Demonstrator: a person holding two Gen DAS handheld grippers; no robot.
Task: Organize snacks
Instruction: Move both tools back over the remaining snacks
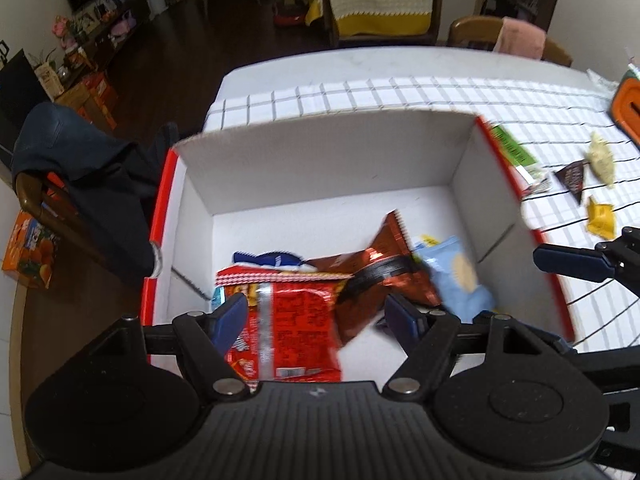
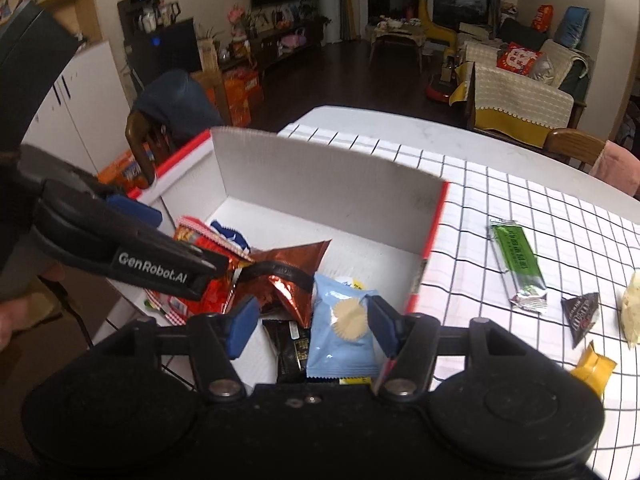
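A white cardboard box with red edges (image 1: 320,168) (image 2: 320,172) sits on the checked tablecloth. Inside lie a red snack bag (image 1: 292,328) (image 2: 208,288), a copper foil packet (image 1: 372,276) (image 2: 292,276), a light blue packet (image 1: 460,276) (image 2: 344,328), a blue-white packet (image 1: 272,260) and a dark packet (image 2: 292,352). My left gripper (image 1: 316,316) is open above the red bag. My right gripper (image 2: 308,320) is open over the light blue packet, which lies free in the box. The left gripper also shows in the right wrist view (image 2: 120,248).
Loose snacks lie on the cloth right of the box: a green bar (image 2: 518,264) (image 1: 514,150), a dark triangular packet (image 2: 580,316) (image 1: 572,178), a yellow packet (image 2: 592,368) (image 1: 600,220) and a pale packet (image 1: 600,158). An orange object (image 1: 628,106) stands far right. Chairs surround the table.
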